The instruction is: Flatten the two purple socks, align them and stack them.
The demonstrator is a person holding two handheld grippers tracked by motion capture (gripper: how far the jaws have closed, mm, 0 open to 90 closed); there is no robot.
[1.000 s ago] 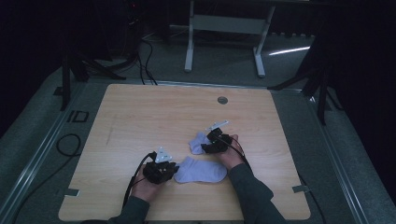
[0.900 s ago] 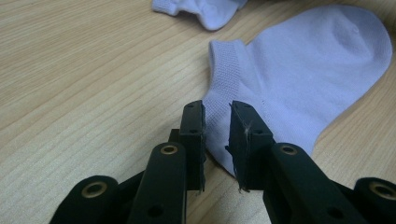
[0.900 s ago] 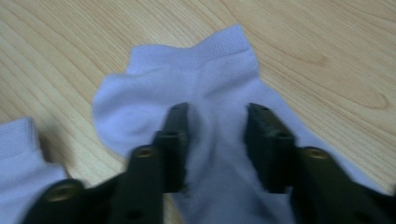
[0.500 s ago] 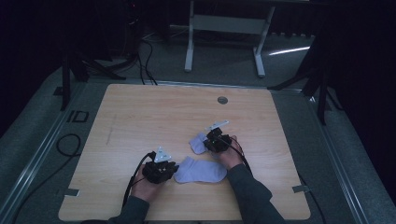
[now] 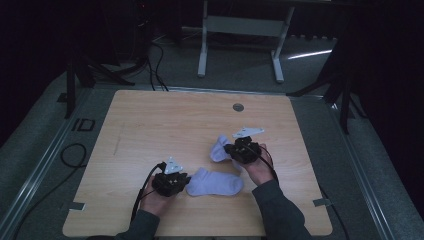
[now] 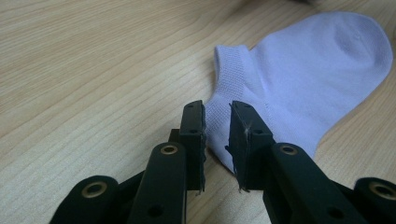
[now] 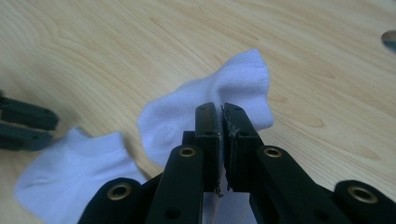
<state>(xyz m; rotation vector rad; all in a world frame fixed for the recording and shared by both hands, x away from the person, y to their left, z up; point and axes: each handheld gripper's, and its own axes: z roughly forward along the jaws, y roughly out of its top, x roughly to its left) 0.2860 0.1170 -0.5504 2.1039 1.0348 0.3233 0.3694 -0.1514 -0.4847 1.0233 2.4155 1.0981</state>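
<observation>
Two pale lilac socks lie on the wooden table (image 5: 150, 130) in the high view: the flat sock (image 5: 216, 183) near the front edge, and the second sock (image 5: 218, 148) just beyond it to the right. The left gripper (image 5: 181, 183) rests at the flat sock's left end, the hand behind it low on the table. The right gripper (image 5: 231, 150) sits at the second sock, its forearm angling in from the bottom. Dark floor, cables and a grey stand lie beyond the table.

In the left gripper view the jaws stand a little apart, astride the cuff edge of the flat sock (image 6: 303, 74); whether they touch the fabric I cannot tell.

In the right gripper view the jaws are pinched together on a fold of the second sock (image 7: 210, 105), having just closed on it; the sock bunches upward. The flat sock (image 7: 74, 179) lies lower left
</observation>
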